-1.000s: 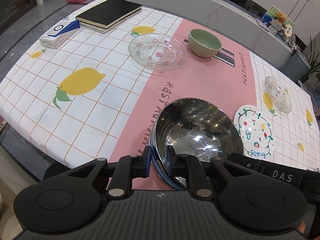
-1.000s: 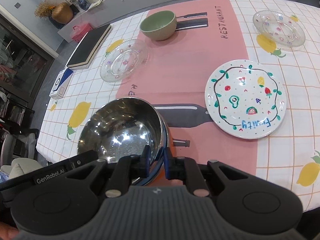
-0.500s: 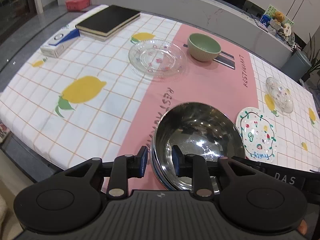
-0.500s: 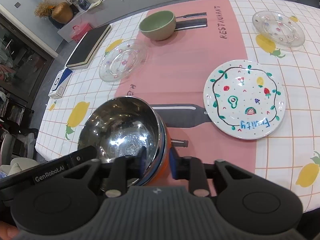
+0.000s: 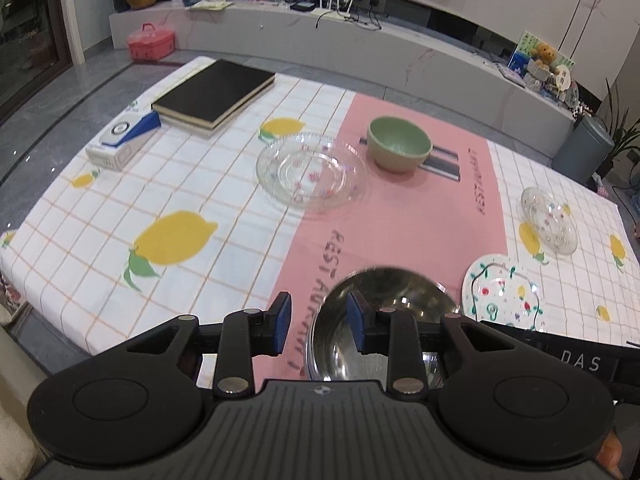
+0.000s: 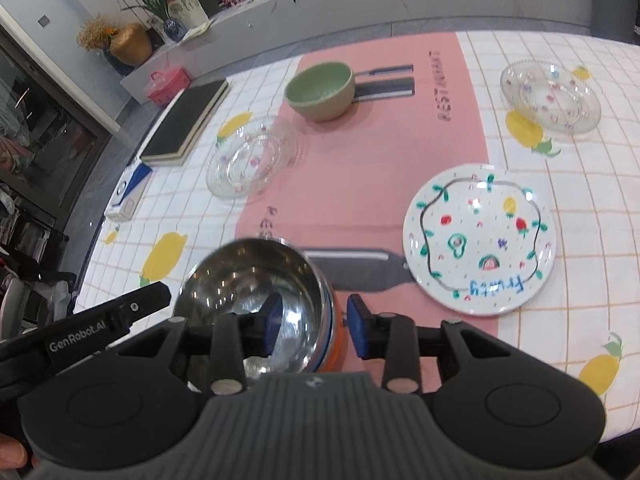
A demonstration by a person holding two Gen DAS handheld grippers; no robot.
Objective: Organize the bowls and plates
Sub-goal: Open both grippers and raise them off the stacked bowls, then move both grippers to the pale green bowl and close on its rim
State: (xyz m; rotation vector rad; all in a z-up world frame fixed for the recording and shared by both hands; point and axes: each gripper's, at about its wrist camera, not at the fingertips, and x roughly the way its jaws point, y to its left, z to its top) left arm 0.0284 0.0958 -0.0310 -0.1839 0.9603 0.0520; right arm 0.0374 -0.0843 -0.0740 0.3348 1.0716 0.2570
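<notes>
A stack of steel bowls point(image 5: 394, 304) point(image 6: 256, 276) with an orange one beneath sits near the table's front edge. My left gripper point(image 5: 318, 322) is open, its fingers straddling the stack's left rim without gripping. My right gripper point(image 6: 314, 320) is open, straddling the right rim. A green bowl point(image 5: 399, 149) point(image 6: 320, 89) stands at the far middle. A clear glass plate point(image 5: 311, 170) point(image 6: 252, 156) lies left of it. A painted fruit plate point(image 5: 503, 290) point(image 6: 479, 240) lies right of the stack. Another glass plate point(image 5: 549, 220) point(image 6: 550, 96) lies far right.
A black book point(image 5: 214, 96) point(image 6: 188, 122) and a blue-white box point(image 5: 123, 140) point(image 6: 127, 196) lie at the far left on the lemon-print tablecloth point(image 5: 120, 200). The table's near edge runs just below the stack.
Both grippers have opened and let go of the bowl stack's rim. Both have pulled back and tilted up, so the stack sits lower in each view.
</notes>
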